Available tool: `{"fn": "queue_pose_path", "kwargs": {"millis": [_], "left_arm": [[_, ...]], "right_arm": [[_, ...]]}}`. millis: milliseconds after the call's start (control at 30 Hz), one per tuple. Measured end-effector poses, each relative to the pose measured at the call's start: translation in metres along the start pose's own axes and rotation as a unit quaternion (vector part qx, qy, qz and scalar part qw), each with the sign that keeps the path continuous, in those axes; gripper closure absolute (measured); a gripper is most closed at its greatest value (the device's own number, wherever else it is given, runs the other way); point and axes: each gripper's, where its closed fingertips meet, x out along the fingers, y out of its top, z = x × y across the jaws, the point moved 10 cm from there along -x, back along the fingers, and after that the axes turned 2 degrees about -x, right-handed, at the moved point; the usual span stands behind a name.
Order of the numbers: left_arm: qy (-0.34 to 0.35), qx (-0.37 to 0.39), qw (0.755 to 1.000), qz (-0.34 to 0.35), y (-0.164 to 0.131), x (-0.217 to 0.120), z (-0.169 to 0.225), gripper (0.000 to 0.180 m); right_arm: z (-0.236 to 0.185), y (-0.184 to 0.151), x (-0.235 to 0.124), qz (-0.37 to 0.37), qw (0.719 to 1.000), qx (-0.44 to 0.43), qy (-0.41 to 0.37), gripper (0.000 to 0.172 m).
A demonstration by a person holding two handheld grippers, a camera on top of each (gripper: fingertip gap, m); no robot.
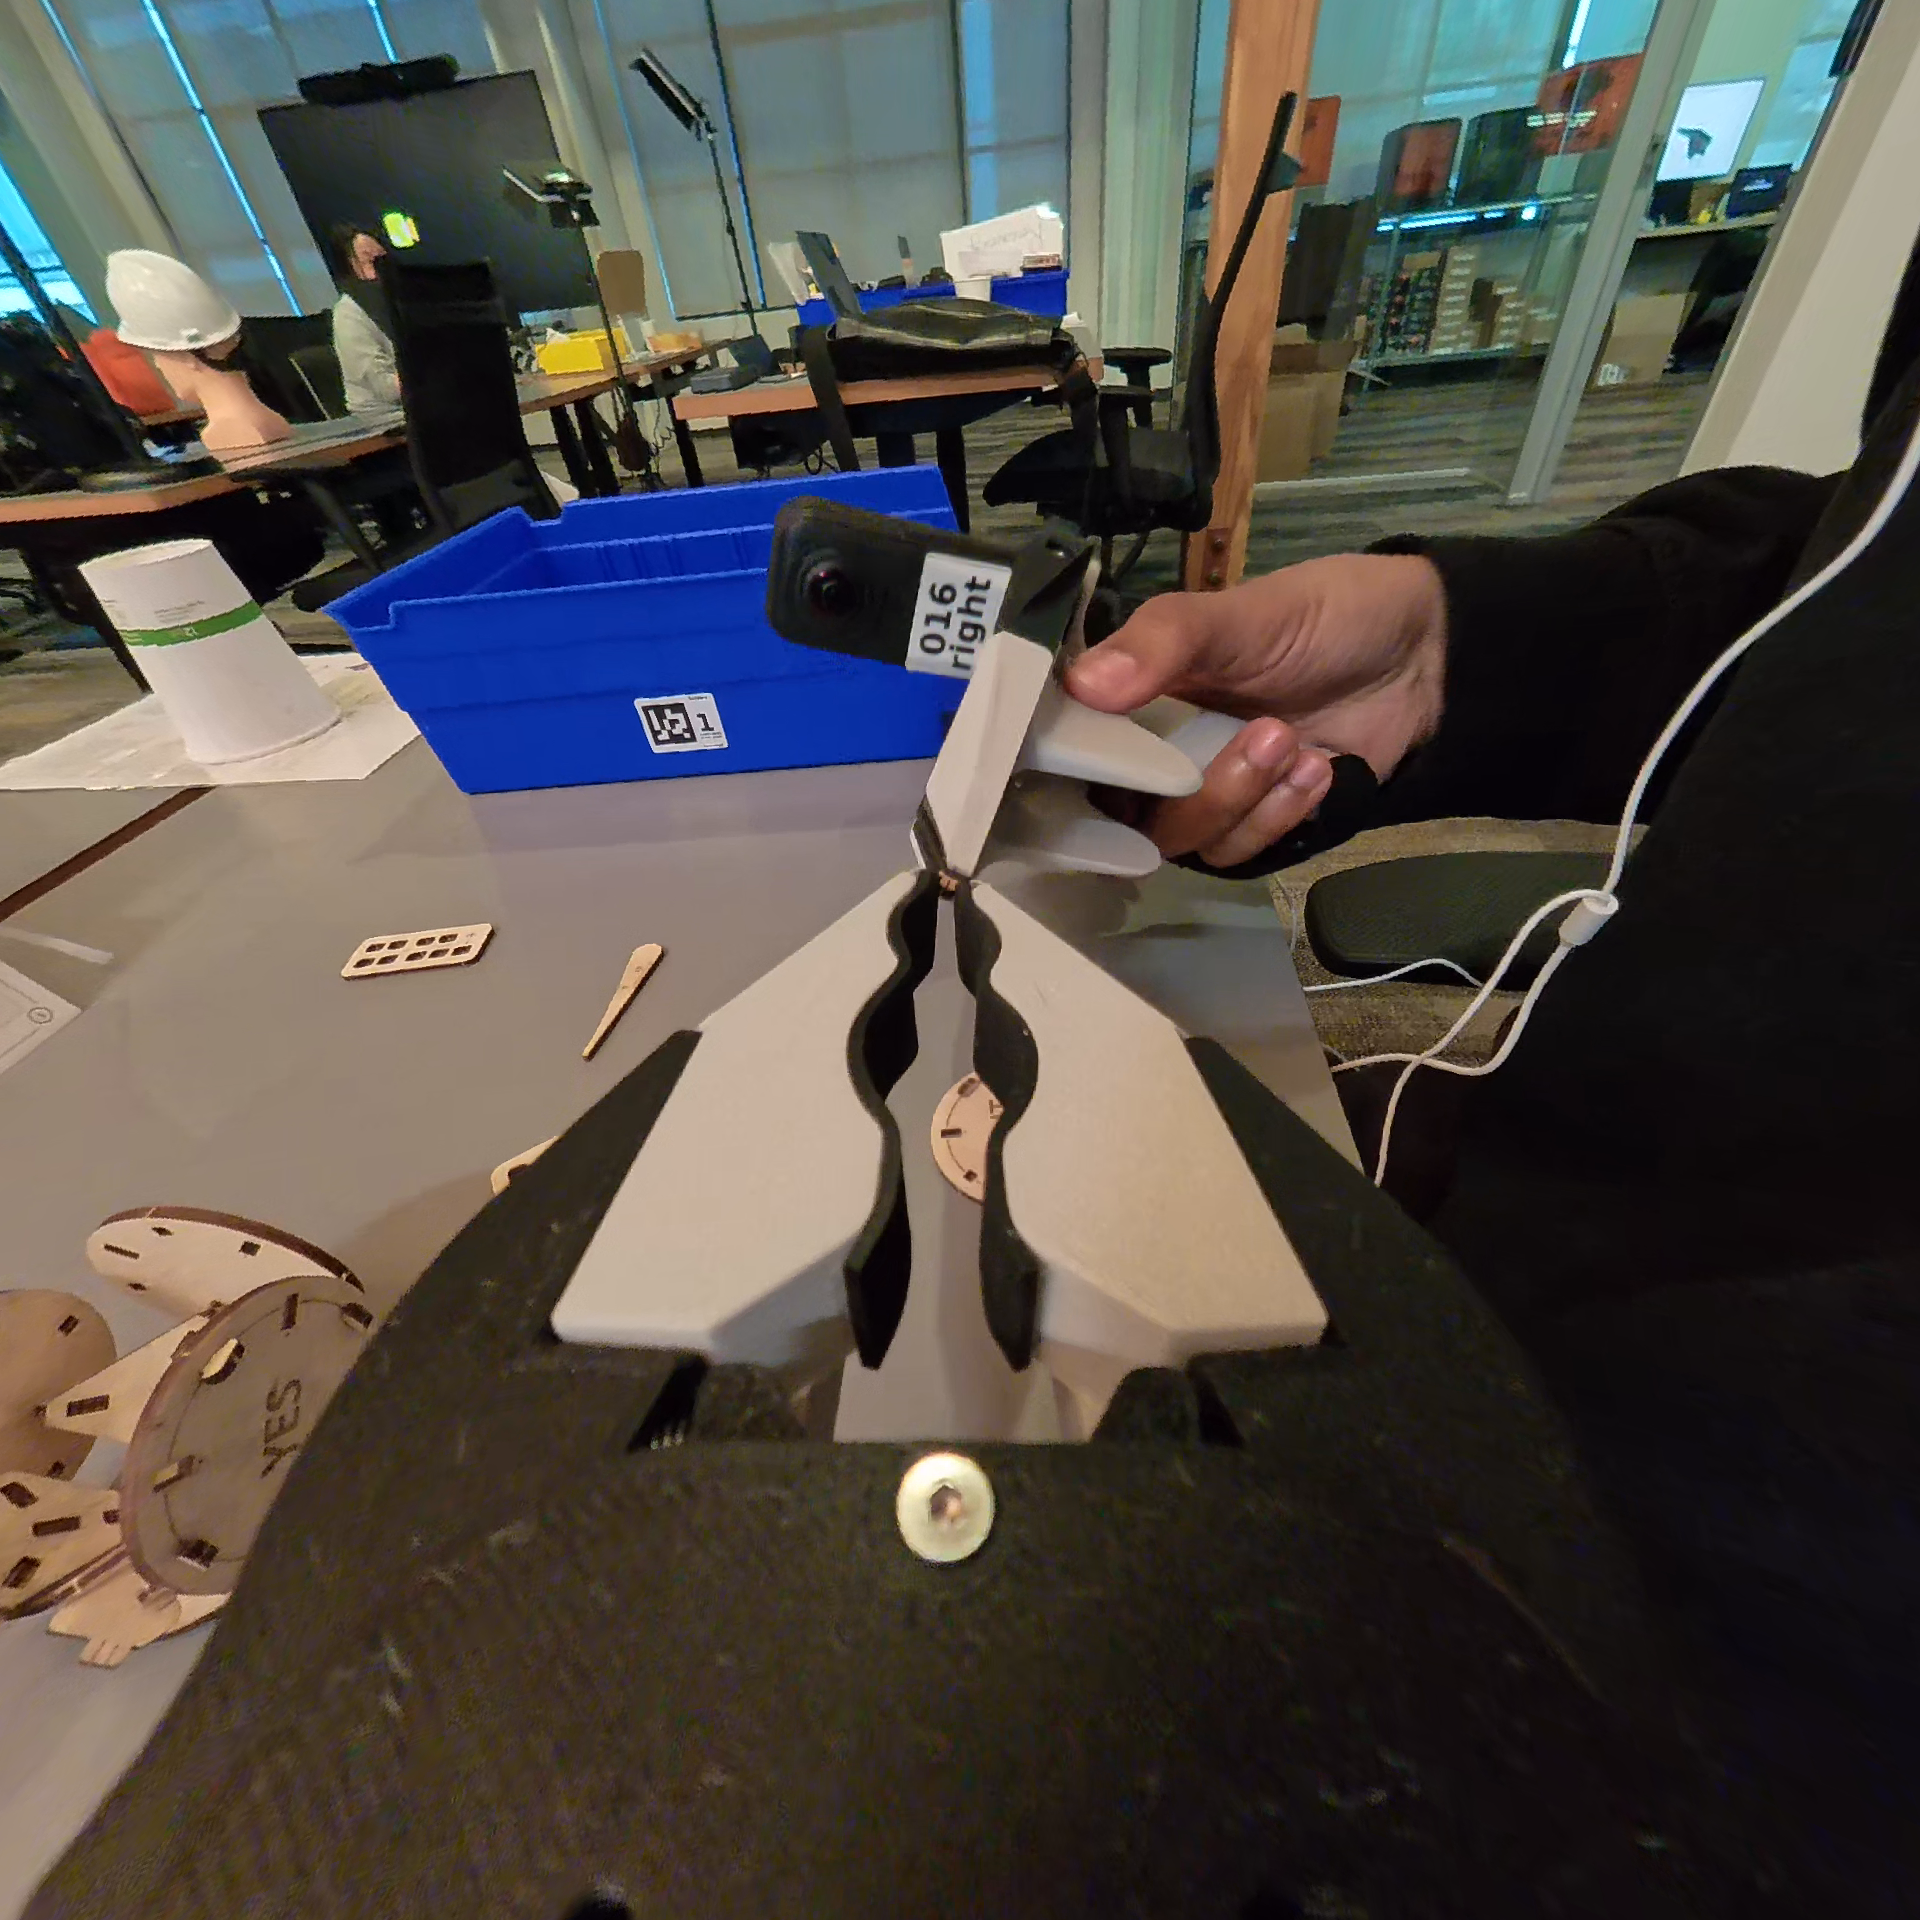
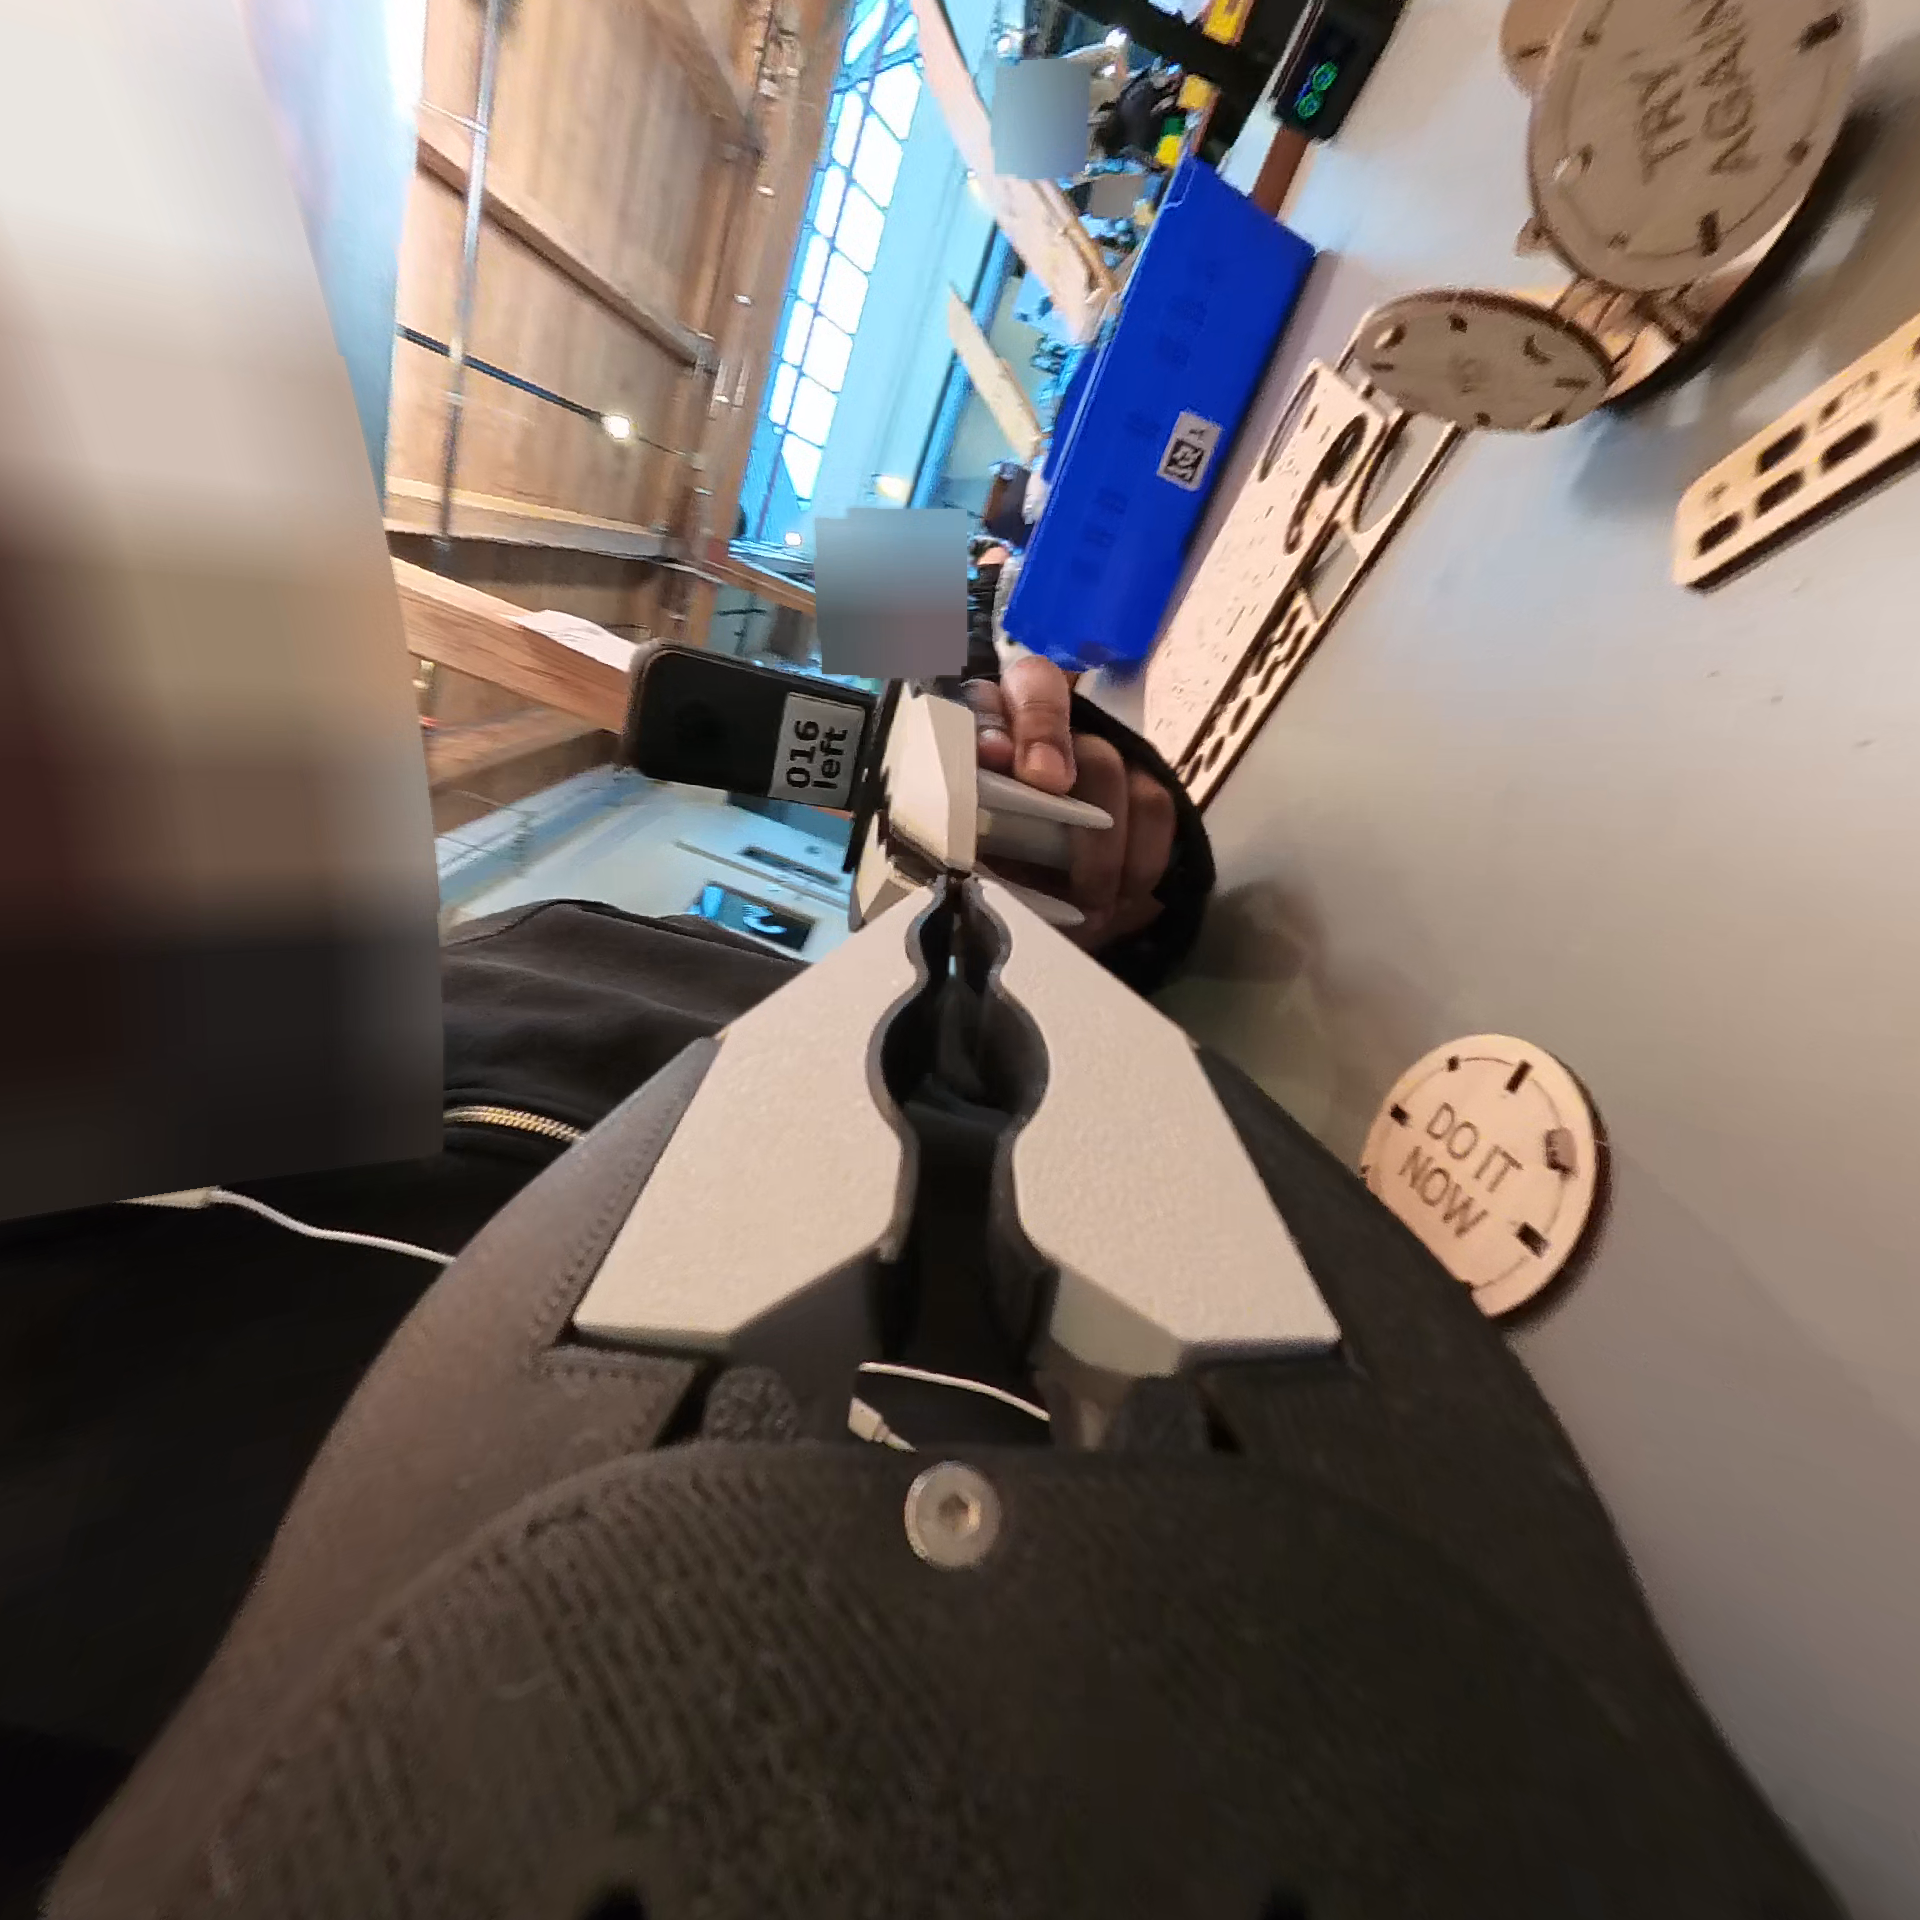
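Note:
My left gripper (image 1: 947, 883) is shut on a small wooden piece (image 1: 947, 881) pinched at its very tips, a little above the grey table (image 1: 312, 1091). My right gripper (image 2: 951, 883) is shut. In the left wrist view the right gripper (image 1: 940, 860) comes down from above, held by a hand (image 1: 1278, 665), and its tips meet the left gripper's tips at the small piece. I cannot tell whether it also pinches the piece. In the right wrist view the left gripper (image 2: 948, 871) sits tip to tip with mine.
A blue bin (image 1: 644, 644) stands behind and an upturned white cup (image 1: 208, 655) far left. On the table lie a slotted wooden strip (image 1: 416, 949), a wooden stick (image 1: 623, 997), a wooden disc (image 2: 1481, 1169), a disc assembly (image 1: 208, 1403) and a cut-out wooden sheet (image 2: 1278, 582). Left and right tips are no more than a few centimetres apart. Left tips and right tips are each some 15 cm from the disc assembly (image 1: 208, 1403).

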Motion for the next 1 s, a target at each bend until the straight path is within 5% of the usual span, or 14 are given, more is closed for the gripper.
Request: {"fn": "queue_pose_path", "kwargs": {"millis": [167, 333, 400, 467, 600, 767, 1000], "left_arm": [[-0.004, -0.011, 1.0, 0.007, 0.0, 0.001, -0.001, 0.18], [0.003, -0.054, 0.998, 0.02, 0.003, -0.007, -0.006, 0.151], [-0.002, -0.062, 0.998, -0.021, 0.0, -0.005, 0.0, 0.154], [0.002, -0.09, 0.99, -0.104, -0.007, 0.0, 0.006, 0.175], [-0.016, -0.225, 0.951, -0.212, -0.028, 0.009, 0.011, 0.176], [-0.038, -0.3, 0.91, -0.284, -0.052, 0.024, 0.015, 0.165], [-0.026, -0.31, 0.904, -0.293, -0.049, 0.032, 0.016, 0.168]], "right_arm": [[-0.003, 0.001, -0.002, 0.012, 1.0, -0.019, -0.01, 0.172], [-0.007, 0.007, -0.02, 0.009, 0.989, -0.084, -0.121, 0.172], [-0.008, 0.004, -0.025, -0.028, 0.97, -0.122, -0.207, 0.172], [-0.01, -0.003, -0.03, -0.063, 0.948, -0.144, -0.275, 0.172], [-0.002, -0.016, -0.042, -0.112, 0.905, -0.164, -0.376, 0.172], [0.01, -0.023, -0.039, -0.112, 0.902, -0.167, -0.381, 0.172], [0.016, -0.025, -0.035, -0.117, 0.893, -0.183, -0.394, 0.172]]}}
